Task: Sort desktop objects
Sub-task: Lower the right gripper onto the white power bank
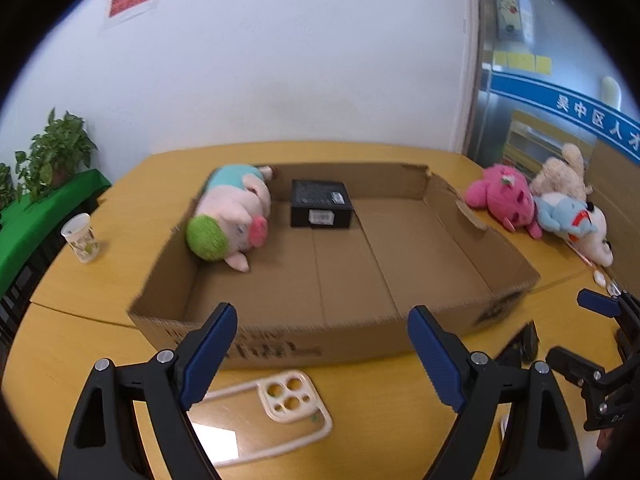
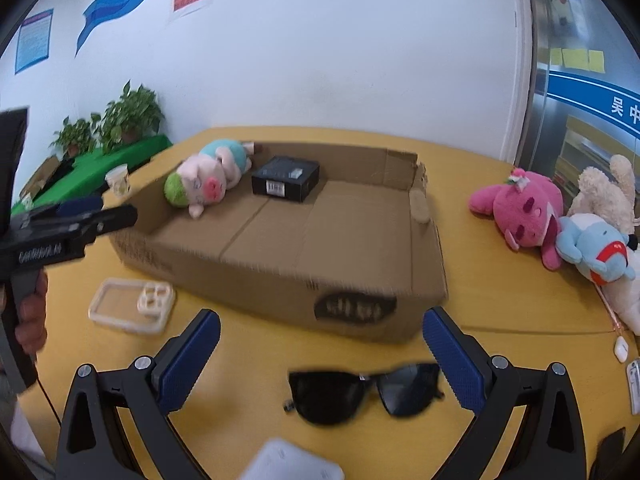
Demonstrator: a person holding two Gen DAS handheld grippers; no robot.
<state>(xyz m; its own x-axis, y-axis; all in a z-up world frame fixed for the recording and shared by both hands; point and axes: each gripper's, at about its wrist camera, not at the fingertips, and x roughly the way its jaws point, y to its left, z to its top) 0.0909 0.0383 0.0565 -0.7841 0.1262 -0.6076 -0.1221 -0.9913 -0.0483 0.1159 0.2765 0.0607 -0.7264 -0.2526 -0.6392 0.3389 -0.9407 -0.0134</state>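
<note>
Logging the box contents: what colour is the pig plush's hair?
Green; the pig plush shows it best in the left wrist view.

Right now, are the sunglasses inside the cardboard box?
No, the sunglasses lie on the yellow table, in front of the cardboard box.

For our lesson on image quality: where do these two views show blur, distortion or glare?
Left wrist view: fisheye bends the table edge, dark corners, phone case slightly blurred with a bright reflection. Right wrist view: same curvature, motion blur on the cardboard box front and sunglasses.
</note>
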